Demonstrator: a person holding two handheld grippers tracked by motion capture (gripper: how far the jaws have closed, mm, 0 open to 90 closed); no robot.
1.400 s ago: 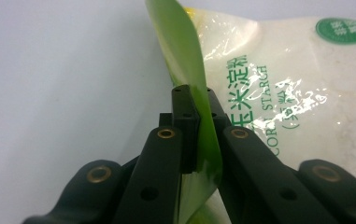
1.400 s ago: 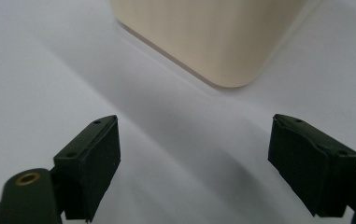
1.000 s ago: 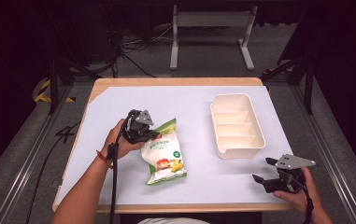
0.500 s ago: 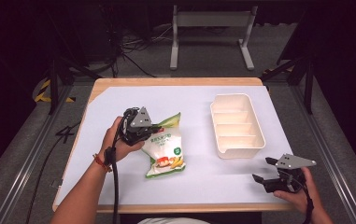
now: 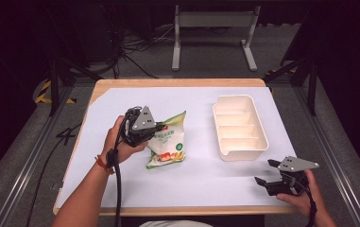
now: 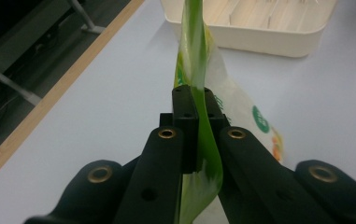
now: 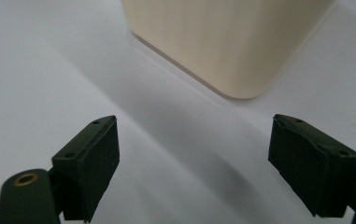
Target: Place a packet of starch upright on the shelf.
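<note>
A green and white snack bag (image 5: 167, 142) hangs tilted over the white table sheet, its lower corner near the surface. My left gripper (image 5: 155, 128) is shut on the bag's upper left edge. In the left gripper view the two black jaws pinch the bag's green edge (image 6: 195, 70), and the bag (image 6: 241, 112) runs away toward the tray (image 6: 269, 39). A cream tray (image 5: 261, 142) with several compartments stands right of the bag. My right gripper (image 5: 265, 172) rests near the table's front right edge, open with nothing between its jaws; its view (image 7: 193, 165) faces the tray's corner (image 7: 231, 51).
The table's wooden rim (image 5: 177, 82) frames the white sheet (image 5: 201, 184). A metal stand (image 5: 213, 33) and cables lie on the dark floor behind. Free sheet lies between bag and tray and along the front.
My left gripper has risen and shifted slightly toward the far side, lifting the bag's upper edge off the table. The right gripper has stayed put.
</note>
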